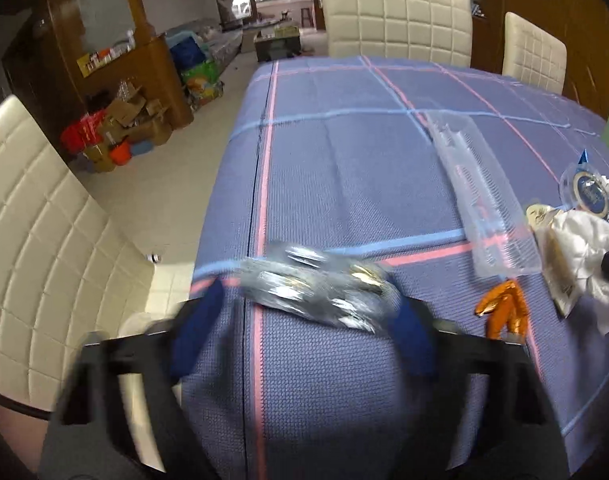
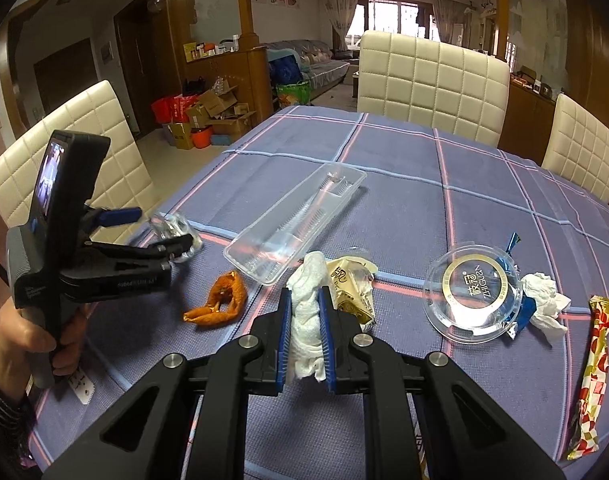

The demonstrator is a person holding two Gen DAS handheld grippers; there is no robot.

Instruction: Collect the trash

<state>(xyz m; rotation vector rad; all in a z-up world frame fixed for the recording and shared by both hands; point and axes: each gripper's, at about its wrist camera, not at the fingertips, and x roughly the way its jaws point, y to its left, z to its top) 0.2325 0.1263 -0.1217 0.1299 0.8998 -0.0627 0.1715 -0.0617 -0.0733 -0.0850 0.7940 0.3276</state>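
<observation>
Right wrist view shows the right tool (image 2: 304, 332) clamped on a white tissue (image 2: 304, 320) for removal, while the left tool (image 1: 304, 300), prongs apart, straddles a silver wrapper (image 1: 316, 288) at the desk's (image 1: 344, 160) left edge.

tray (image 2: 294, 216) centre of table (image 2: 424, 168) | lid (image 2: 470, 294) right | wrapper (image 2: 220, 300) left, perhaps touching tray

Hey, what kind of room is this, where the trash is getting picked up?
Most likely a home dining area open to a living room: a table under a checked tablecloth, cream padded dining chairs around it, and a sofa by the far window.
</observation>
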